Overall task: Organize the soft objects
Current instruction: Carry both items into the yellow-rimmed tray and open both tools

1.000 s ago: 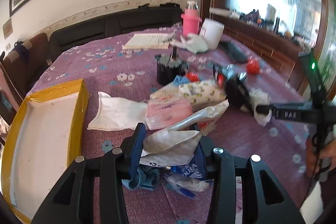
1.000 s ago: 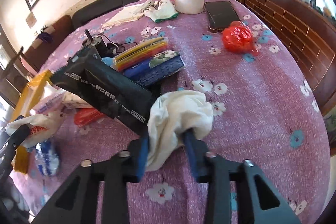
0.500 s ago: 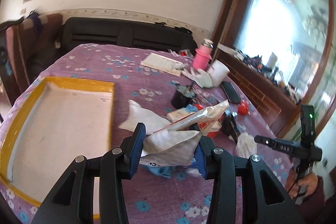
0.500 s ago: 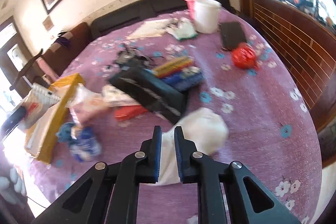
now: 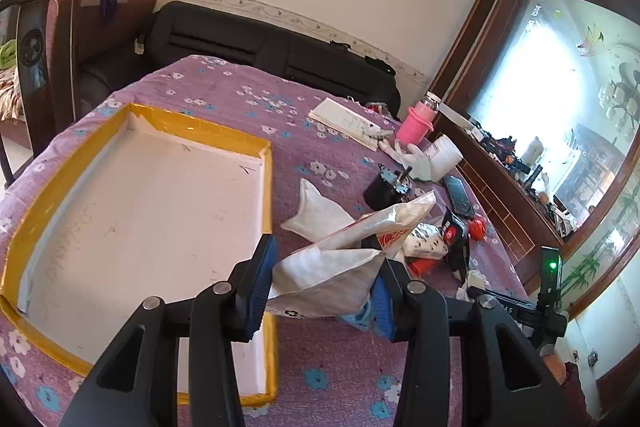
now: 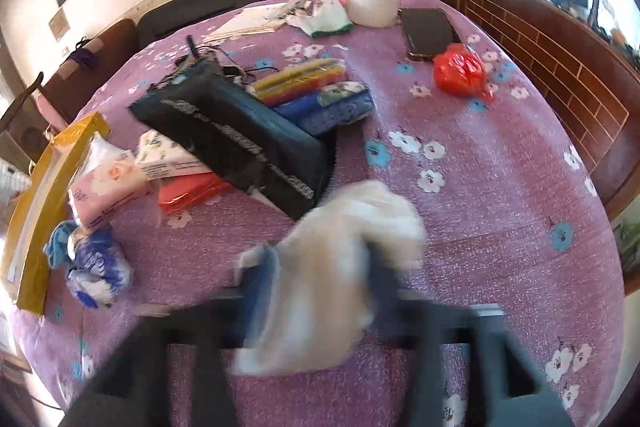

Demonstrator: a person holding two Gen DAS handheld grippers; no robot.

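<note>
Surface: a purple flowered tablecloth point(image 5: 224, 95) covered the table; a black sofa point(image 5: 256, 47) stood behind it under a framed picture.
Left gripper point(image 5: 322, 287): clamped on a crumpled silver bag point(image 5: 332, 271), held beside the right edge of the yellow-rimmed tray point(image 5: 208, 131).
Right gripper point(image 6: 320, 291): blurred; a white cloth point(image 6: 344, 247) sat between its fingers, whether clamped I could not tell.
Left view only: the tray's white floor.
Right view only: a black pouch point(image 6: 240, 143), a blue-white packet point(image 6: 96, 263), a red bag point(image 6: 460, 69).
</note>
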